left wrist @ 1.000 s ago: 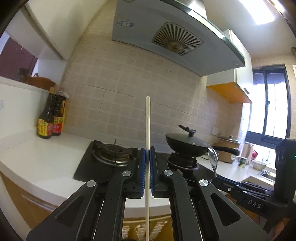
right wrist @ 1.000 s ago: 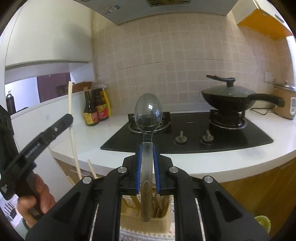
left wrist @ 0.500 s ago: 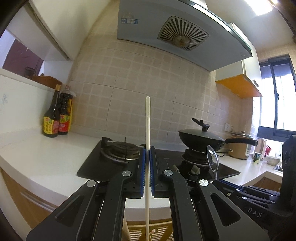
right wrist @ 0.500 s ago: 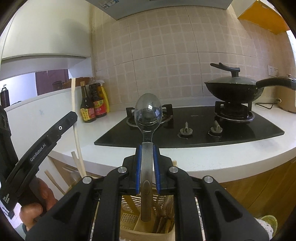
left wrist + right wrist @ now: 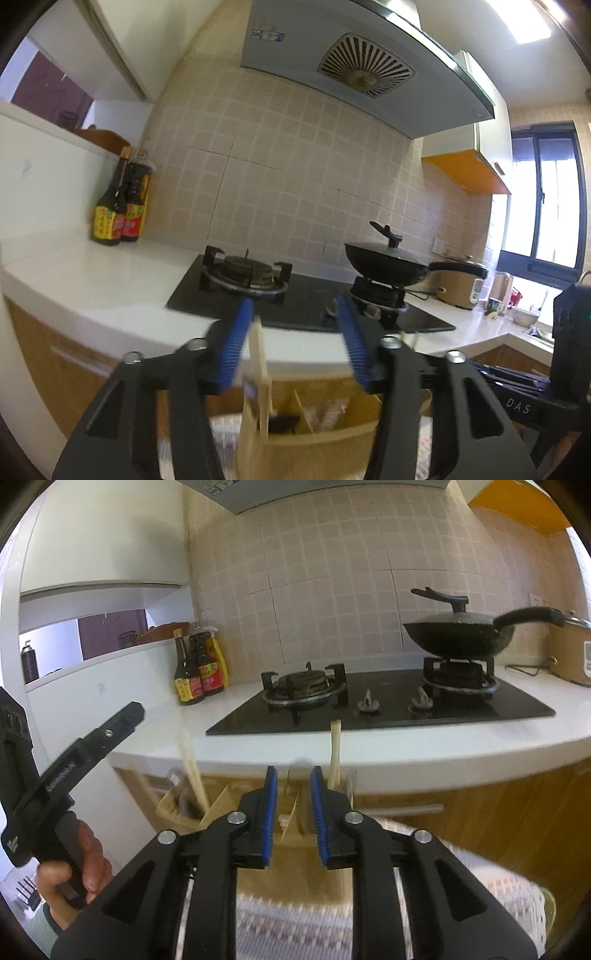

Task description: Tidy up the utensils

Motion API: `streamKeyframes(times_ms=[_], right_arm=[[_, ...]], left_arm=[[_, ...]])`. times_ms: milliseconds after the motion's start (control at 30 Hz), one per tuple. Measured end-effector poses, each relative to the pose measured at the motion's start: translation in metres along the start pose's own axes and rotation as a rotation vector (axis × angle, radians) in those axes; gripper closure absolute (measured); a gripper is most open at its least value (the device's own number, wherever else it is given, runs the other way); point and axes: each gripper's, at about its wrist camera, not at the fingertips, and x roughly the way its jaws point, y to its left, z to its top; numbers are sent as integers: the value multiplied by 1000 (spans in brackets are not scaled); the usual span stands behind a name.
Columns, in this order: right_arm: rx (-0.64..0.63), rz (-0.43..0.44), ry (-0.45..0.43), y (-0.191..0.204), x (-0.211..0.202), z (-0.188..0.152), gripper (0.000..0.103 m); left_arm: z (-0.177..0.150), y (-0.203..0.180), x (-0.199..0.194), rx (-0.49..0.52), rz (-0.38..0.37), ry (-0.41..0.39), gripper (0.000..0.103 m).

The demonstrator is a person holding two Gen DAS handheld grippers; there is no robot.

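My left gripper point(image 5: 293, 347) is open above a wooden utensil holder point(image 5: 314, 439). A pale chopstick point(image 5: 260, 373) stands loose in the holder's left compartment, blurred, touching neither pad. My right gripper point(image 5: 293, 805) is open over the same holder point(image 5: 284, 823). A blurred metal spoon point(image 5: 300, 775) sits between its blue pads, dropped into the holder. More chopsticks point(image 5: 192, 771) lean in a left compartment and one point(image 5: 334, 753) stands behind the right pad. The left gripper's body point(image 5: 74, 760) shows at the left of the right wrist view.
A white counter point(image 5: 406, 746) carries a black gas hob point(image 5: 369, 705), a lidded wok point(image 5: 458, 635) on the right burner, and sauce bottles point(image 5: 199, 672) at the left. A rice cooker point(image 5: 458, 288) stands far right. A patterned cloth point(image 5: 295, 923) lies under the holder.
Both grippers opened. The chopstick dropped from the left gripper into the holder and the spoon dropped from the right gripper. Both cameras moved lower toward the holder.
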Motion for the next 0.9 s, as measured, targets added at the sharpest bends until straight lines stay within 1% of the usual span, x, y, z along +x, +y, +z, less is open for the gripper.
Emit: streamKeyframes(times_ms=[33, 67, 100, 133, 200, 300, 367, 433, 500, 667, 800, 900], right_arm=[[4, 4, 6, 1, -9, -6, 71], [8, 1, 7, 2, -17, -12, 59], [9, -5, 7, 3, -24, -17, 55], [1, -9, 14, 6, -34, -25, 55], [-2, -18, 26, 9, -44, -35, 55], [-9, -66, 21, 13, -58, -51, 55], [-26, -100, 22, 15, -64, -63, 54], [-44, -144, 15, 17, -68, -72, 50], [-65, -195, -16, 19, -75, -83, 41], [-72, -267, -103, 21, -86, -102, 31], [-60, -282, -135, 15, -89, -105, 28], [-76, -294, -149, 14, -89, -106, 28]], left_arm=[[-2, 0, -7, -3, -6, 10, 45], [-6, -1, -20, -10, -15, 28, 40], [-10, -3, -29, -13, -12, 44, 34], [-13, -4, -35, -14, -13, 52, 31], [-23, -10, -53, -10, -7, 79, 22], [-38, -20, -74, 7, 34, 103, 18], [-48, -26, -84, 19, 67, 103, 16], [-60, -31, -92, 32, 100, 101, 14], [-75, -36, -100, 39, 135, 99, 14], [-100, -43, -108, 57, 209, 78, 13], [-109, -45, -107, 81, 241, 80, 12], [-109, -45, -109, 96, 264, 54, 9]])
